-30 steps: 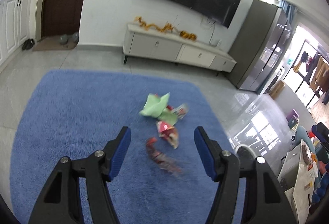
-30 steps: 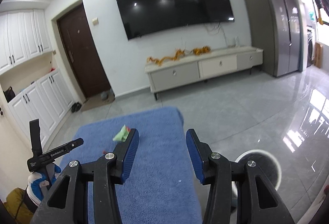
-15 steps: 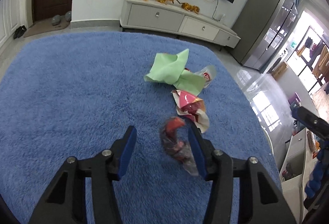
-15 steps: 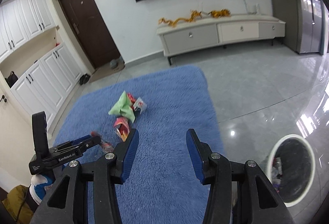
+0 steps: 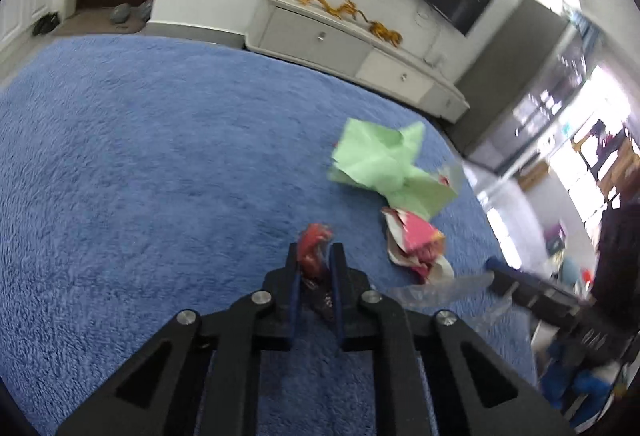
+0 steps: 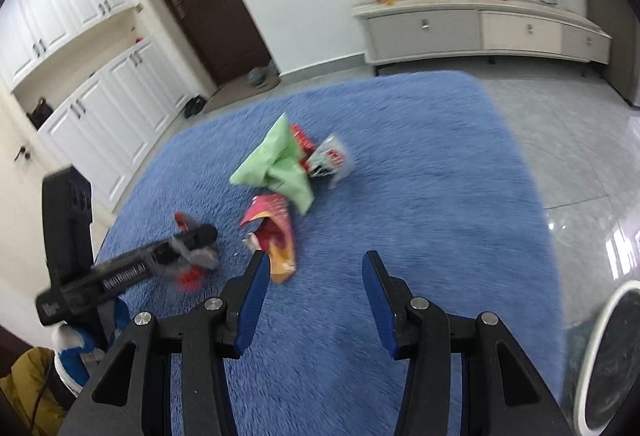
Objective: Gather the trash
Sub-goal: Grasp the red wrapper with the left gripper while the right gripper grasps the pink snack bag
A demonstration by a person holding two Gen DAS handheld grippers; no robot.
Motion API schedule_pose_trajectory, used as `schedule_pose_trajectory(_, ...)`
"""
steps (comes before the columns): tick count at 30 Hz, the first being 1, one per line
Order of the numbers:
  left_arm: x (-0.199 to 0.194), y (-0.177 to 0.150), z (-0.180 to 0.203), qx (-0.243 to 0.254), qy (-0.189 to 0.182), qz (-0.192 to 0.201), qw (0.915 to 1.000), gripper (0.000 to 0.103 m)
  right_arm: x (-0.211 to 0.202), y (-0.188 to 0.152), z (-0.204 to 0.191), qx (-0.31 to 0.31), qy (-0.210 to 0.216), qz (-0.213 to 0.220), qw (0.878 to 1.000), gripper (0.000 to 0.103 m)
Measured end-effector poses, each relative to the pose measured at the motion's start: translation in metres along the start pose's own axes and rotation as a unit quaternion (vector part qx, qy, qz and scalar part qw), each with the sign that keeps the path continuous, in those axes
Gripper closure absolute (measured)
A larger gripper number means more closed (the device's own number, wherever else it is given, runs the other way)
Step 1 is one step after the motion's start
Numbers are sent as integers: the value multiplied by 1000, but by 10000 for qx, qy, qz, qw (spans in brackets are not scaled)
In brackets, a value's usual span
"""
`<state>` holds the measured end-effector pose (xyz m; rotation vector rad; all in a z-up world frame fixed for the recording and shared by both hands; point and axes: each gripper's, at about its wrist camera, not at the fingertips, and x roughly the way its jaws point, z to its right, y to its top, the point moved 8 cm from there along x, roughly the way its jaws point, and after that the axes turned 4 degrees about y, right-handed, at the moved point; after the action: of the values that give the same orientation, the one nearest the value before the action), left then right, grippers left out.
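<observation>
Left gripper [image 5: 315, 262] clamps my red wrapper [image 5: 314, 242] on the blue rug [image 5: 140, 176]; right gripper [image 6: 314, 272] gapes empty (pink packet [image 6: 276, 236] nearby). Next, I judge: carry to the bin [image 6: 600, 356].

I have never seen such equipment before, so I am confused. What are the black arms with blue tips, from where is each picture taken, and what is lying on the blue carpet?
There is no robot here. A person carries one hand-held grasping tool in each hand, and each tool has a camera looking forward along its two fingers. So one picture is from the left tool, the other from the right tool.

On the blue carpet lies trash: a crumpled green paper, a pink snack wrapper and a white packet.

The left tool has just closed on a red wrapper. The right tool is open and empty. A white-rimmed bin stands at the right.
</observation>
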<state>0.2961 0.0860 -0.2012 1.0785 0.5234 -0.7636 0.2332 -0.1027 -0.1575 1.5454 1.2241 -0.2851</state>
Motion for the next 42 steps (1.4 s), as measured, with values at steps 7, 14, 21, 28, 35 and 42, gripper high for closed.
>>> schedule_pose_trajectory(7,-2,0,-8,-217,-111,71,9997,91,32,-1,-11,-110,176,-154,9997,58)
schedule_pose_trajectory(14,0,-1,-4,-223,-141,57,9996,91,41,9,-19,-164,250,-91,9995,58)
schedule_pose_trajectory(21,-1,-5,-6,-259,-147,54,9995,91,47,8,-27,-270,236,-59,9993,73)
schedule_pose_trajectory(28,-6,-10,-5,-259,-159,36,9995,91,27,-4,-24,-61,446,14,9990,77)
schedule_pose_trajectory(35,-16,-20,-5,-376,-79,5,9993,91,-12,-32,-21,228,669,146,9974,78)
schedule_pose_trajectory(42,-41,-38,8,-315,-15,-103,9995,92,-62,-49,-16,381,618,402,9966,80)
